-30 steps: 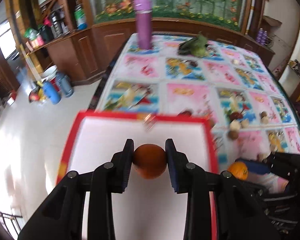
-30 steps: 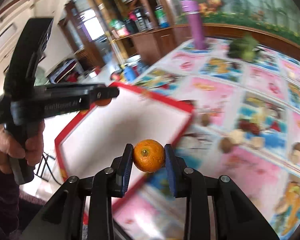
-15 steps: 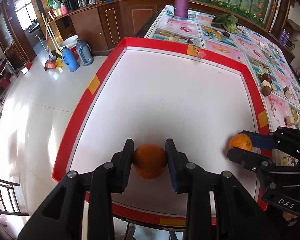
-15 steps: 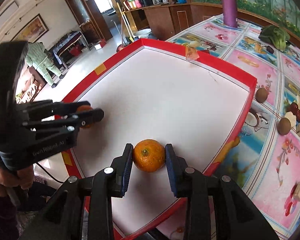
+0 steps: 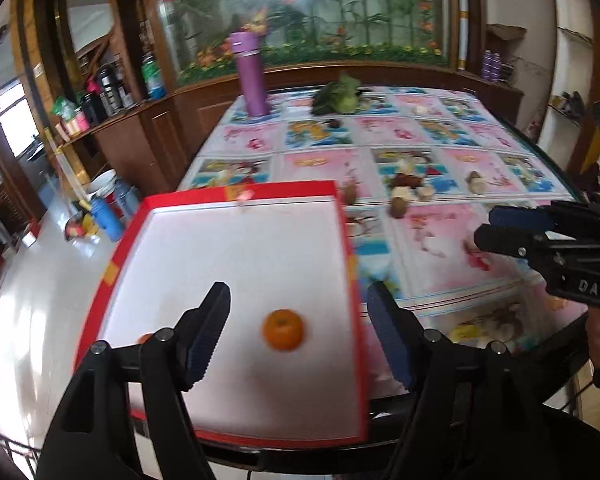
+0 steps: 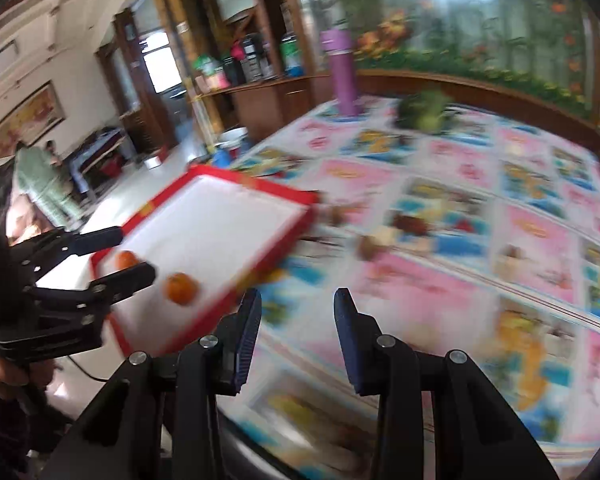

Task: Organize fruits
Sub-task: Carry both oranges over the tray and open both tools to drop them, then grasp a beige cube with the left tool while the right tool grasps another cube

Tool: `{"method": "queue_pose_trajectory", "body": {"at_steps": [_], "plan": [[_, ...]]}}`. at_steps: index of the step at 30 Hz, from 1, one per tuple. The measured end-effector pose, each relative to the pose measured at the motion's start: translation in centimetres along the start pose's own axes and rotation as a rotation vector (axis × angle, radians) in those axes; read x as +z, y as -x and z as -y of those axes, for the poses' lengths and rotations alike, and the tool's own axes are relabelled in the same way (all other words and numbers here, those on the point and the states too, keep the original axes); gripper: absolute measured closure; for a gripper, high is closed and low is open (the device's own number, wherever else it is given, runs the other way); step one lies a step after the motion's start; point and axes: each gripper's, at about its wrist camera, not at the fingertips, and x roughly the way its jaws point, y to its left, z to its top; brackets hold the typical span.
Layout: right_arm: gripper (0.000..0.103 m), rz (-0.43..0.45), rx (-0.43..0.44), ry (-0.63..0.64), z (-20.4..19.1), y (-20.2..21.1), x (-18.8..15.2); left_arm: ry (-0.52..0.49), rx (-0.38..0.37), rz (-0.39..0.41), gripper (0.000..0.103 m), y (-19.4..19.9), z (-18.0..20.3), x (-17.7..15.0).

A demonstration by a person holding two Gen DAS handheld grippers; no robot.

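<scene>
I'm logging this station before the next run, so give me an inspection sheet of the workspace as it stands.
Surface: table under a cartoon-print cloth; red-rimmed white tray at its near corner.
Job's things: two oranges in the tray, one mid-tray, the other near the tray's corner.
Clutter: small brown and pale pieces on the cloth, leafy greens, purple bottle.
Grippers: left gripper open, empty; right gripper open, empty.
Cables: a thin dark cable beneath the left gripper's handle.
Surroundings: wooden cabinets, shelf of bottles, blue jugs on the floor, a person far off.
</scene>
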Motion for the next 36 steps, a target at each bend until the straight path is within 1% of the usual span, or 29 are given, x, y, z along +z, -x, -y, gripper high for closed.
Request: {"method": "queue_pose_trajectory", "body": {"at_steps": [1, 4, 6, 8, 10, 13, 16, 18, 20, 21, 22, 26, 27, 29, 31, 32, 35, 36], "plan": [[0.066, -0.003, -0.039, -0.013, 1.6, 0.6, -0.6, -0.027, -0.038, 0.007, 0.025, -0.2, 1.8, 0.4], [0.066, -0.037, -0.147, -0.064, 6.2, 1.5, -2.5, -0.088, -0.116, 0.011, 0.025, -1.5, 6.3, 1.4], [0.066, -0.069, -0.178, -0.131, 9.0, 1.4, -3.5, -0.111, -0.147, 0.001, 0.025, -2.7, 8.6, 1.9], [0.066, -0.082, -0.191, -0.170, 10.4, 0.8, -3.6, -0.134, -0.169, -0.021, 0.025, -4.1, 10.4, 2.2], [0.067, -0.084, -0.182, -0.192, 10.9, 0.1, -3.5, -0.128, -0.173, -0.046, 0.025, -5.5, 11.2, 2.7], [0.072, -0.099, -0.155, -0.192, 10.6, -1.1, -3.1, -0.099, -0.188, -0.071, 0.025, -7.1, 11.4, 3.4], [0.076, -0.126, -0.167, -0.191, 10.4, -2.4, -2.8, -0.099, -0.190, -0.089, 0.025, -7.9, 11.3, 3.5], [0.076, -0.142, -0.155, -0.200, 10.5, -3.3, -2.8, -0.095, -0.197, -0.105, 0.025, -8.3, 11.3, 3.4], [0.082, -0.170, -0.189, -0.198, 10.6, -4.0, -2.9, -0.100, -0.204, -0.120, 0.025, -8.7, 11.6, 3.4], [0.087, -0.161, -0.200, -0.192, 10.7, -4.0, -2.9, -0.102, -0.209, -0.129, 0.025, -8.9, 11.7, 3.3], [0.089, -0.164, -0.198, -0.189, 10.9, -4.0, -2.9, -0.102, -0.218, -0.138, 0.025, -9.1, 12.0, 3.4], [0.091, -0.158, -0.182, -0.207, 12.1, -3.3, -3.1, -0.113, -0.227, -0.152, 0.025, -9.9, 13.0, 3.9], [0.091, -0.149, -0.181, -0.219, 12.5, -2.9, -3.2, -0.115, -0.230, -0.155, 0.026, -10.2, 13.4, 4.1], [0.091, -0.127, -0.166, -0.232, 13.1, -2.1, -3.3, -0.122, -0.236, -0.165, 0.031, -10.7, 14.0, 4.4], [0.091, -0.113, -0.165, -0.239, 13.5, -1.4, -3.3, -0.128, -0.235, -0.177, 0.040, -11.4, 14.6, 4.4], [0.091, -0.106, -0.166, -0.245, 13.7, -1.1, -3.3, -0.125, -0.241, -0.186, 0.043, -11.7, 14.6, 4.4], [0.091, -0.092, -0.158, -0.255, 14.1, -0.7, -3.2, -0.112, -0.248, -0.210, 0.048, -12.6, 14.7, 4.3], [0.091, -0.092, -0.158, -0.259, 14.1, -0.8, -3.1, -0.110, -0.251, -0.216, 0.055, -12.8, 14.7, 4.3]]}}
